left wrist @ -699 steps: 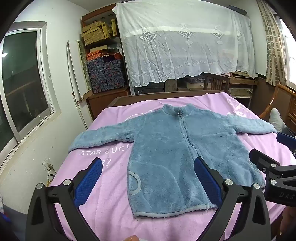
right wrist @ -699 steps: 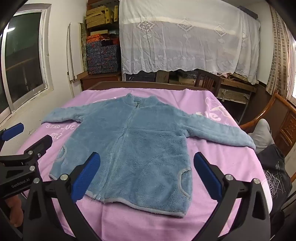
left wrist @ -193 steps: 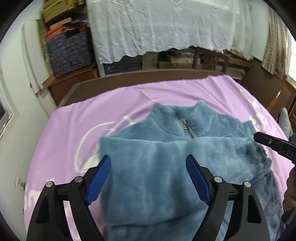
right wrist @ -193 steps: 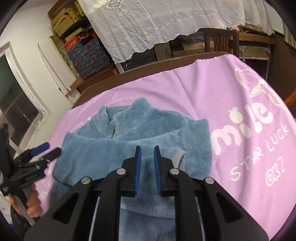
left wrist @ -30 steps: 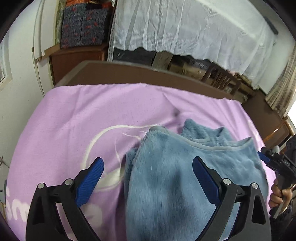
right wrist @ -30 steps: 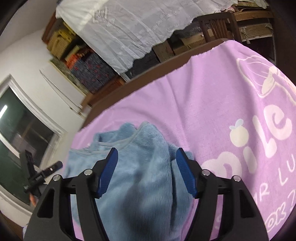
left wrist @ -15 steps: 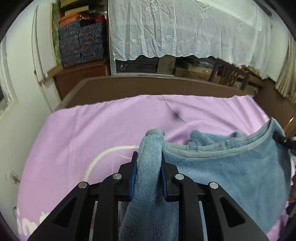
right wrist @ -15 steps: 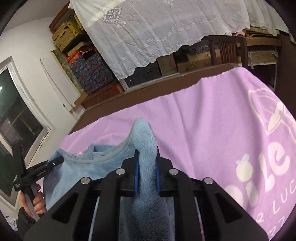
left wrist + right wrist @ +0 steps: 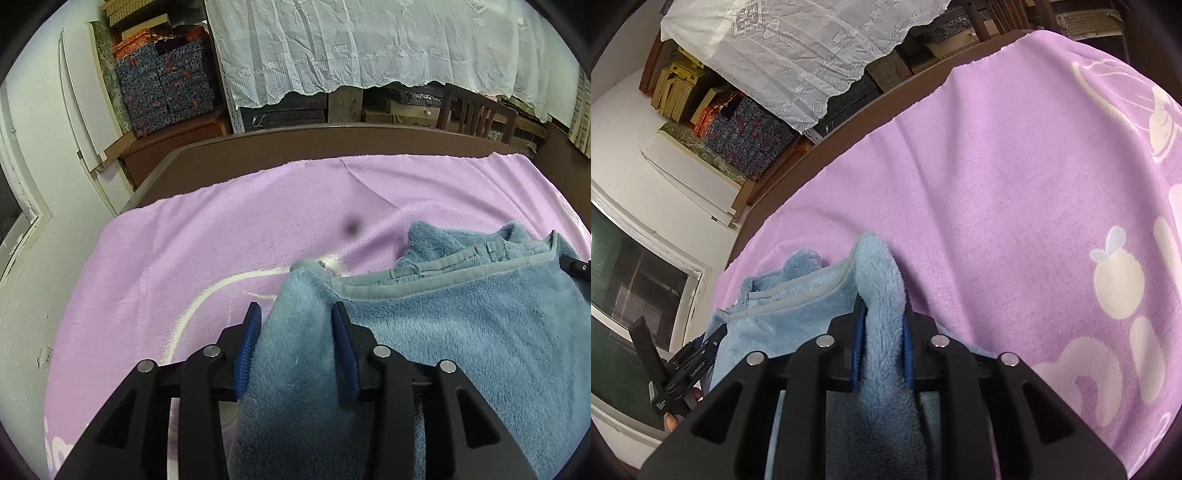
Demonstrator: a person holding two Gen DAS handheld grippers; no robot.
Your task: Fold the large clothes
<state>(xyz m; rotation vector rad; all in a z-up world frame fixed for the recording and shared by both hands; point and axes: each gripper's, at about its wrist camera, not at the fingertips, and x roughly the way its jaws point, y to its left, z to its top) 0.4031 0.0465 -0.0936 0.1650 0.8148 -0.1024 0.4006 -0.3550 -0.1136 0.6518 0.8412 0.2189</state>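
A blue fleece jacket [image 9: 461, 332] lies partly folded on the purple blanket [image 9: 184, 258]. Its grey-trimmed hem edge stretches between my two grippers. My left gripper [image 9: 295, 325] is shut on the left corner of that folded edge, the fleece bulging between the blue pads. My right gripper [image 9: 881, 332] is shut on the right corner of the same edge of the jacket [image 9: 798, 306]. The jacket's collar [image 9: 436, 243] shows beyond the held edge. The left gripper also shows at the left of the right wrist view [image 9: 690, 362].
The purple blanket [image 9: 997, 184] covers the bed, with a brown bed frame [image 9: 332, 140] at the far edge. Beyond stand patterned boxes [image 9: 166, 92], a white lace curtain [image 9: 369, 48] and a wooden chair [image 9: 476, 110]. A window [image 9: 631, 295] is at the left.
One second ago both grippers were open over the folded jacket. Both have since shut on the corners of its edge and now hold it raised and stretched, a little farther toward the collar.
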